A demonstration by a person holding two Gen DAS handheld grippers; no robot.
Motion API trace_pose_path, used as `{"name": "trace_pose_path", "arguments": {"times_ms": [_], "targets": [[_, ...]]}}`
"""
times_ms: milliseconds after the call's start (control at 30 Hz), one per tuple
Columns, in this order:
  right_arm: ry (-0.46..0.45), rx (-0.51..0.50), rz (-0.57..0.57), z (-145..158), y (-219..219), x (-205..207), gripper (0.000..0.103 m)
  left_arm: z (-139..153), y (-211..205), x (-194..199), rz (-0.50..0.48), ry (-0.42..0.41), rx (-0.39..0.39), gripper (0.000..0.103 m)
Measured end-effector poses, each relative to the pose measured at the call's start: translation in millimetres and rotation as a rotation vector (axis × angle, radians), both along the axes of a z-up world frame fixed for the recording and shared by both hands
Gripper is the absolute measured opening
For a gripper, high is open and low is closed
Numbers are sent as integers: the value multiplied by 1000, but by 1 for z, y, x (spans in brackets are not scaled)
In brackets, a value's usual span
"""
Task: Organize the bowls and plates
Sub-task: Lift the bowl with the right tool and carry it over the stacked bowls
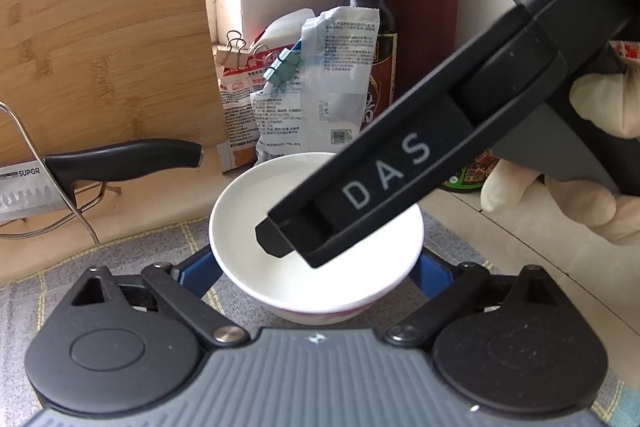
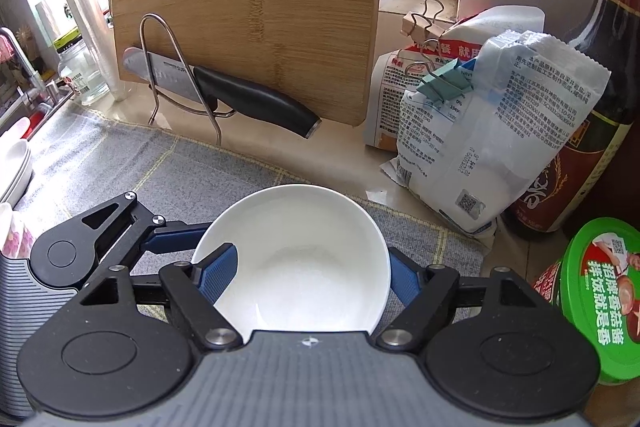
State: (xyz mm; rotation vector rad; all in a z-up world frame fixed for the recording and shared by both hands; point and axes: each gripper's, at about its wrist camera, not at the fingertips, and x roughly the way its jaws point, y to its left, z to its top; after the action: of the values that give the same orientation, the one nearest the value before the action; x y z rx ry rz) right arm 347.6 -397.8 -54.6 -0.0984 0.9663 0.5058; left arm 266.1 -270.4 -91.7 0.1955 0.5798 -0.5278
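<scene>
A white bowl sits low over the grey checked mat. My left gripper hugs it from both sides, its blue fingers pressed to the outer walls; one of those fingers shows in the right wrist view against the bowl's left wall. My right gripper comes down steeply from the right, held by a gloved hand. Its left pad lies inside the bowl by the left rim. Its right finger is outside the right wall. The jaws stand narrow on the bowl.
A bamboo cutting board leans at the back, with a black-handled knife in a wire rack before it. Clipped bags, a dark sauce bottle and a green-lidded jar crowd the right. Stacked white dishes lie far left.
</scene>
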Motion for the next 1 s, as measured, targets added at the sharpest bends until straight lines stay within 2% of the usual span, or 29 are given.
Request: {"name": "trace_pose_path", "arguments": {"times_ms": [167,667,1000], "targets": [[0,-3,7,9,3,-12,84,12,1,-12,-4,12,21,97],[-61,35,81,50,32,-73,84,61,38,-70,49,34,5,97],[-75,62,127,70,75,-108,84,67,72,-117,77,41,3,97]]}}
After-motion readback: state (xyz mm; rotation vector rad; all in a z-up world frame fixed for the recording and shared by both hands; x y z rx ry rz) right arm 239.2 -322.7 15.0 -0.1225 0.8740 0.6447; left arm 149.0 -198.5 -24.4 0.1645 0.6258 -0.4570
